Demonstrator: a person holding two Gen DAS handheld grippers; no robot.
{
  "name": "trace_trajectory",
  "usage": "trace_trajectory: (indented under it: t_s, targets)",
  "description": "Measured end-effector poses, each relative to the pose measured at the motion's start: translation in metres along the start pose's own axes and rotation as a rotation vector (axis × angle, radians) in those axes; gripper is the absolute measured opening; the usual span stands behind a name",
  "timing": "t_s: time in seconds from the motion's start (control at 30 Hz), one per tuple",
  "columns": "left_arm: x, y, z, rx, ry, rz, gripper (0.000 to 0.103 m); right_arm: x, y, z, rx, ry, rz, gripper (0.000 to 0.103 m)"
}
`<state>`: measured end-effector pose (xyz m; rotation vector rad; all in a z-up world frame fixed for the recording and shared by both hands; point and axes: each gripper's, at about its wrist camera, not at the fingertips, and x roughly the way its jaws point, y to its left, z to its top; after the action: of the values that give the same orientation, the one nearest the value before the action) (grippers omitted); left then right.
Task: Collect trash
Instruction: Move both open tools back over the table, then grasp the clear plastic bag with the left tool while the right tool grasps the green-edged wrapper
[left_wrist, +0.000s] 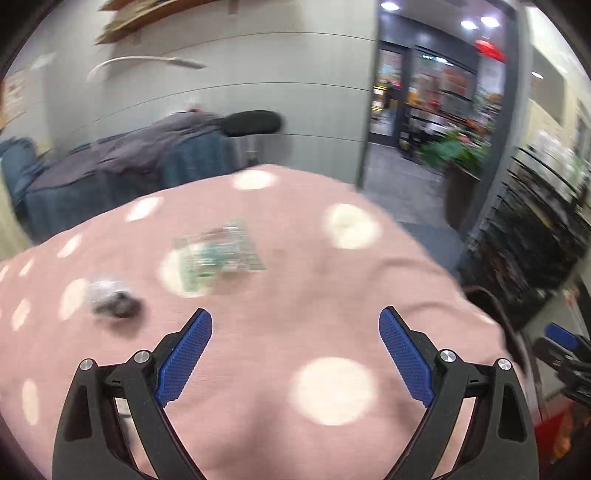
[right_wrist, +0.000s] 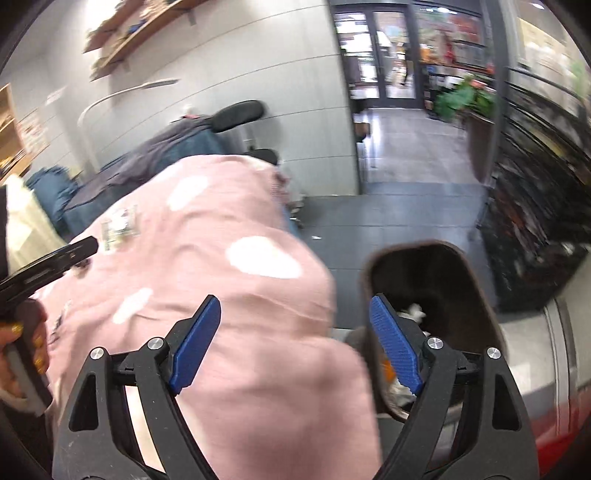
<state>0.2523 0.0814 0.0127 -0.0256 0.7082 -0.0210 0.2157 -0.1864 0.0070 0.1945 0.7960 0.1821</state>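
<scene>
Pink cloth (left_wrist: 280, 280) carries two scraps: a clear wrapper (left_wrist: 218, 254) and, nearer you, a dark wad (left_wrist: 114, 301). Both your left gripper (left_wrist: 295, 325) and right gripper (right_wrist: 295, 314) gape wide, empty. Straddle the wrapper squarely (it's flimsy), then carry it to the bin (right_wrist: 476, 295) at your right.

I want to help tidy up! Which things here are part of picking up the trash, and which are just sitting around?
For the job:
- clear wrapper on the pink spotted cloth
- small dark crumpled scrap
- brown bin with trash inside

Just sitting around:
- green plant
- wooden shelf
- black chair headrest
</scene>
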Motion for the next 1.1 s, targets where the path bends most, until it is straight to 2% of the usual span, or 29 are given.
trace_trajectory:
  t_s: [0.1, 0.2, 0.27, 0.43, 0.5, 0.67, 0.83, 0.93, 1.1]
  targets:
    - [0.004, 0.044, 0.003, -0.077, -0.016, 0.111, 0.090, 0.003, 0.023, 0.008, -0.042, 0.009, 0.043, 0.083]
    - [0.014, 0.089, 0.001, -0.129, 0.004, 0.198, 0.090, 0.006, 0.044, 0.012, -0.067, 0.026, 0.088, 0.083]
    - [0.025, 0.110, 0.003, -0.142, 0.038, 0.220, 0.090, 0.010, 0.063, 0.015, -0.085, 0.040, 0.118, 0.083]
    - [0.058, 0.135, 0.013, -0.175, 0.099, 0.212, 0.088, 0.036, 0.112, 0.026, -0.151, 0.085, 0.176, 0.083]
    - [0.064, 0.146, 0.011, -0.218, 0.111, 0.202, 0.064, 0.050, 0.133, 0.028, -0.176, 0.119, 0.195, 0.083]
    - [0.056, 0.159, 0.002, -0.258, 0.088, 0.135, 0.050, 0.085, 0.188, 0.037, -0.235, 0.192, 0.255, 0.083]
    - [0.031, 0.164, -0.001, -0.279, 0.002, 0.122, 0.048, 0.130, 0.245, 0.055, -0.257, 0.243, 0.291, 0.083]
    - [0.030, 0.173, 0.000, -0.295, -0.033, 0.143, 0.048, 0.155, 0.265, 0.064, -0.271, 0.242, 0.245, 0.083]
    - [0.037, 0.187, 0.000, -0.341, -0.033, 0.116, 0.048, 0.200, 0.292, 0.082, -0.290, 0.244, 0.166, 0.083]
